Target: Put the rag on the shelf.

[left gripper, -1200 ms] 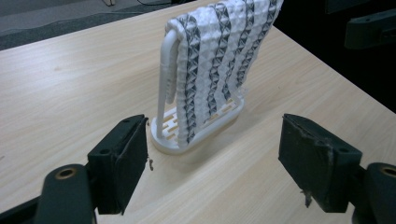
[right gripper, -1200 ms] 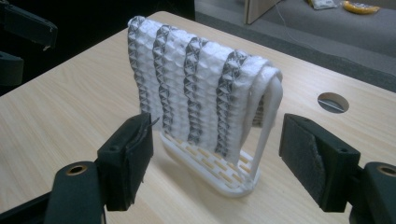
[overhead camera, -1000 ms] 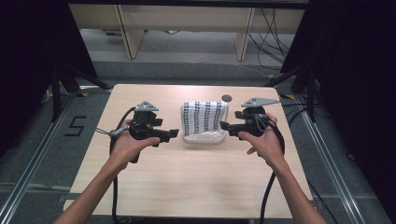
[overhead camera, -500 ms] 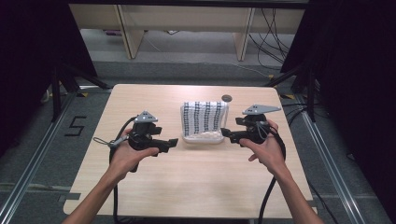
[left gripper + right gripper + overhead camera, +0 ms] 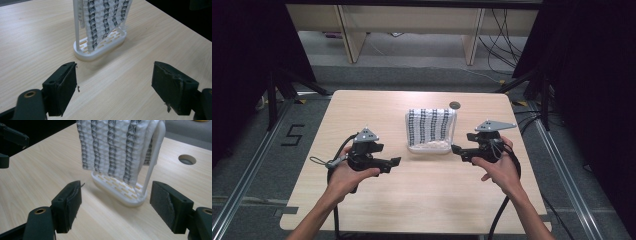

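A white rack [image 5: 430, 147] stands at the middle of the wooden table [image 5: 422, 200], with a white cloth with dark stripes [image 5: 430, 125] draped over its bar. The rack's slotted base [image 5: 100, 48] and the cloth [image 5: 103, 20] lie ahead of my left gripper [image 5: 113, 85], whose jaws stand wide apart and empty. In the high view the left gripper [image 5: 395, 162] is left of the rack, pointing right. My right gripper [image 5: 455, 148] is right of the rack, pointing left. Its jaws are open and empty before the cloth [image 5: 117, 147] and base [image 5: 120, 188].
A round cable hole [image 5: 455, 105] sits in the table behind the rack, also near the rack's post as the hole [image 5: 187, 159]. Bare wood spreads in front of the rack. Dark frames and cables border the table's sides.
Both grippers have drawn back toward the table's near side and slightly outward, away from the rack. The rack and cloth have stayed put.
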`<control>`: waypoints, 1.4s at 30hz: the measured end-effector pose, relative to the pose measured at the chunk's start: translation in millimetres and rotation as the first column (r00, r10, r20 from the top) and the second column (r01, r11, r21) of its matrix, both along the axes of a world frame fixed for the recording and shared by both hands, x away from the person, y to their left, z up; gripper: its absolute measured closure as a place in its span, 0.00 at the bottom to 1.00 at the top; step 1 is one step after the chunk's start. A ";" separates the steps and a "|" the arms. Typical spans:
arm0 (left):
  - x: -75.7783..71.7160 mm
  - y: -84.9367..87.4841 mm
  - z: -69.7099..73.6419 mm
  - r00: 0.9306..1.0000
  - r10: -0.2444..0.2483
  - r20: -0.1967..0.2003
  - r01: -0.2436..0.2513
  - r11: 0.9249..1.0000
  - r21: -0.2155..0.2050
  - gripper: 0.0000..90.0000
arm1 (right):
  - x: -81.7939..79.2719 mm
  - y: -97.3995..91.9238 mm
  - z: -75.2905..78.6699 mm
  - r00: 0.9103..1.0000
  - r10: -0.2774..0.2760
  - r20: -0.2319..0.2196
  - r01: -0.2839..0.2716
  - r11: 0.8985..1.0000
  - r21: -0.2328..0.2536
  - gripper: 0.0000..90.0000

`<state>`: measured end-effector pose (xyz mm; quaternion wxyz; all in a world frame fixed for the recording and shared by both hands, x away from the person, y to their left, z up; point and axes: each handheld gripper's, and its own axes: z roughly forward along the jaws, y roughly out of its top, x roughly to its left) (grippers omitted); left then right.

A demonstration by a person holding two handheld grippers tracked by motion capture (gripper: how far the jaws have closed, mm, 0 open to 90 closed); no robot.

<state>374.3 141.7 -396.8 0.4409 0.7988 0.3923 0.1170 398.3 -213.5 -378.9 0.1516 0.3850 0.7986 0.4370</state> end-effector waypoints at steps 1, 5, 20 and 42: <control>-1.8 0.6 -2.0 1.000 -0.002 0.000 0.002 1.000 0.000 0.22 | -2.4 0.6 -1.5 1.000 -0.004 -0.021 0.004 1.000 0.012 0.29; -7.0 2.1 -8.4 1.000 -0.007 0.000 0.007 1.000 0.001 0.22 | -6.9 -1.1 -8.6 1.000 -0.002 -0.024 0.003 1.000 0.011 0.29; -20.4 6.2 -31.2 1.000 -0.012 -0.011 0.012 1.000 -0.013 0.21 | -23.1 -8.1 -26.0 0.999 0.002 -0.045 -0.002 1.000 -0.012 0.27; -37.8 10.7 -57.0 0.999 -0.026 -0.024 0.027 1.000 0.017 0.21 | -41.2 -15.9 -53.3 0.999 0.010 -0.050 -0.012 0.999 -0.041 0.26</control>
